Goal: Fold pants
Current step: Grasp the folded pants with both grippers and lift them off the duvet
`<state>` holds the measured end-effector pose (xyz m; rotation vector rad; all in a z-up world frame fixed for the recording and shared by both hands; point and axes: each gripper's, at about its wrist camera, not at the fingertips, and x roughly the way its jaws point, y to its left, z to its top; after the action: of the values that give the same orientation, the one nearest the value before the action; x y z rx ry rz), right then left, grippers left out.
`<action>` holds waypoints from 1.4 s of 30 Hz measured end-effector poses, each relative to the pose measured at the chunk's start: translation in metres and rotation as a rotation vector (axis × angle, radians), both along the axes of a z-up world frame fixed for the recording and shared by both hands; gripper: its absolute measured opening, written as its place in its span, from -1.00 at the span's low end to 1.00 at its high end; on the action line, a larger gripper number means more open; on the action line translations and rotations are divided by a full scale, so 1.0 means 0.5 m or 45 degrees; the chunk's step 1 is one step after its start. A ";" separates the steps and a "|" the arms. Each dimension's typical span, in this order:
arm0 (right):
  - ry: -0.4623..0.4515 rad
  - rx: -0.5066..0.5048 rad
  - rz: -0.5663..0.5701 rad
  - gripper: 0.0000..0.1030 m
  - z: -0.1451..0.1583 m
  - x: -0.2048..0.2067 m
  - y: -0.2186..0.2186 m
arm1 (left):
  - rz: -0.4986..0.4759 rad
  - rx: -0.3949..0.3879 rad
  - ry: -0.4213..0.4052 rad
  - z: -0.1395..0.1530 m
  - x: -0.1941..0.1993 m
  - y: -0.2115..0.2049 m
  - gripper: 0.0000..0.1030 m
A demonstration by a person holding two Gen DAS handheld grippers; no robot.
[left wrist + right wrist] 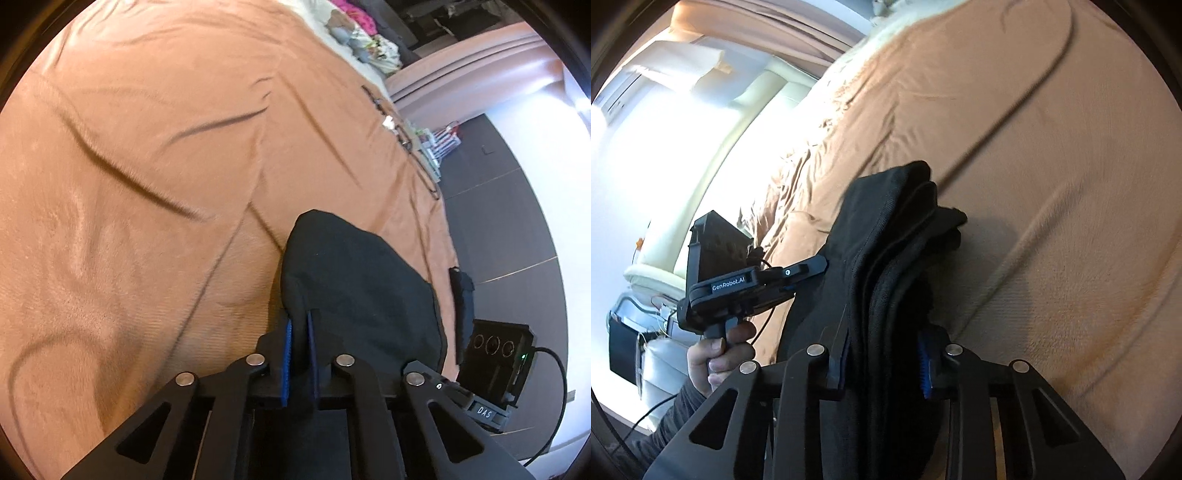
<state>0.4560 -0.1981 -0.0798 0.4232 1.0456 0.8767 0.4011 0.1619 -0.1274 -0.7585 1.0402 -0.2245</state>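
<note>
The black pants (354, 280) hang as a folded bundle above the orange-brown bedspread (147, 147). My left gripper (300, 325) is shut on a thin edge of the pants between its blue pads. In the right wrist view the pants (886, 251) show as several stacked layers. My right gripper (886, 354) is shut on this thick bundle, jaws held wide by the cloth. The left gripper (798, 277) also shows there, held by a hand, at the bundle's left side. The right gripper's body (495, 358) shows at the lower right of the left wrist view.
The bedspread (1052, 184) is creased with long folds. The bed's edge runs along the right in the left wrist view, with dark floor (517, 229) beyond. Colourful clothes (365, 37) lie at the far end. A bright window and pale furniture (665, 147) lie left of the bed.
</note>
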 end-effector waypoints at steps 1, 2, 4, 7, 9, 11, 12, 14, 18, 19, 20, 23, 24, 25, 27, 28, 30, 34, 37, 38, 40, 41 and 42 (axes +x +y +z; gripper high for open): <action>-0.014 -0.003 -0.002 -0.53 0.007 -0.005 0.002 | 0.002 -0.002 -0.016 0.009 -0.004 -0.001 -0.87; -0.027 -0.003 -0.006 -0.54 0.016 -0.011 0.002 | 0.002 -0.001 -0.031 0.018 -0.007 -0.002 -0.88; -0.052 -0.005 -0.014 -0.55 0.031 -0.024 0.002 | 0.001 0.000 -0.068 0.039 -0.015 -0.005 -0.88; -0.102 -0.007 -0.020 -0.55 0.058 -0.048 0.004 | -0.002 0.003 -0.125 0.074 -0.030 -0.008 -0.89; -0.139 -0.011 -0.026 -0.55 0.077 -0.065 0.005 | -0.005 0.003 -0.172 0.103 -0.044 -0.010 -0.89; -0.179 -0.010 -0.037 -0.55 0.099 -0.084 0.005 | -0.009 0.010 -0.205 0.125 -0.054 -0.012 -0.89; -0.193 -0.010 -0.040 -0.55 0.104 -0.090 0.009 | -0.011 0.019 -0.224 0.139 -0.061 -0.015 -0.89; -0.233 -0.010 -0.049 -0.55 0.121 -0.112 0.011 | -0.014 0.026 -0.263 0.167 -0.075 -0.021 -0.90; -0.317 -0.029 -0.067 -0.56 0.157 -0.158 0.025 | -0.016 0.035 -0.322 0.213 -0.100 -0.029 -0.90; -0.345 -0.035 -0.074 -0.56 0.171 -0.173 0.025 | -0.018 0.036 -0.335 0.222 -0.106 -0.032 -0.90; -0.363 -0.037 -0.078 -0.56 0.179 -0.191 0.022 | -0.020 0.037 -0.348 0.233 -0.112 -0.035 -0.90; -0.427 -0.039 -0.096 -0.56 0.206 -0.239 0.010 | -0.029 0.041 -0.386 0.264 -0.130 -0.050 -0.90; -0.447 -0.042 -0.104 -0.56 0.217 -0.255 0.008 | -0.034 0.043 -0.400 0.275 -0.137 -0.056 -0.90; -0.460 -0.043 -0.108 -0.56 0.217 -0.265 0.011 | -0.037 0.045 -0.412 0.283 -0.145 -0.061 -0.90; -0.490 -0.049 -0.119 -0.56 0.223 -0.294 0.002 | -0.047 0.045 -0.442 0.303 -0.158 -0.074 -0.91; -0.502 -0.054 -0.126 -0.56 0.224 -0.305 -0.002 | -0.051 0.043 -0.454 0.312 -0.163 -0.081 -0.91; -0.527 -0.061 -0.143 -0.56 0.233 -0.329 -0.014 | -0.066 0.040 -0.483 0.333 -0.173 -0.099 -0.91; -0.578 -0.076 -0.171 -0.56 0.253 -0.391 -0.057 | -0.098 0.027 -0.538 0.367 -0.192 -0.140 -0.91; -0.613 -0.082 -0.191 -0.56 0.271 -0.427 -0.092 | -0.124 0.020 -0.570 0.391 -0.194 -0.176 -0.91; -0.624 -0.083 -0.198 -0.56 0.278 -0.438 -0.104 | -0.136 0.019 -0.579 0.398 -0.195 -0.188 -0.91; -0.642 -0.085 -0.217 -0.56 0.291 -0.459 -0.128 | -0.167 0.018 -0.597 0.412 -0.202 -0.215 -0.91; -0.651 -0.085 -0.224 -0.56 0.296 -0.472 -0.138 | -0.187 0.015 -0.603 0.419 -0.198 -0.233 -0.91; -0.661 -0.088 -0.235 -0.56 0.301 -0.483 -0.145 | -0.202 0.013 -0.605 0.420 -0.191 -0.245 -0.91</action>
<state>0.2146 -0.2705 0.0708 0.2105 0.5466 0.7284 0.3057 0.0395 0.0827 -0.5741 0.6474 -0.5091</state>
